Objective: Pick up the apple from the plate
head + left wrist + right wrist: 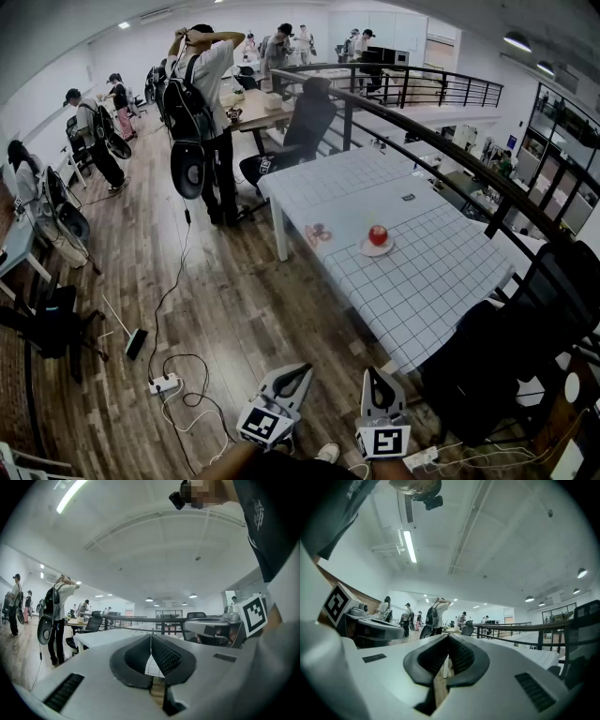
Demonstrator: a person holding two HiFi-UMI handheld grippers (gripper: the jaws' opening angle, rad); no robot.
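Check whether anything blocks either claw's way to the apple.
Nothing visible: only floor and bare table lie between the left claw, the right claw and the apple. A pink item sits beside the plate.

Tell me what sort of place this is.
Probably an open-plan office or lab workspace, perhaps on an upper level. It has long white tables, swivel office chairs and a black railing along one side. Several people stand about on the wood floor.
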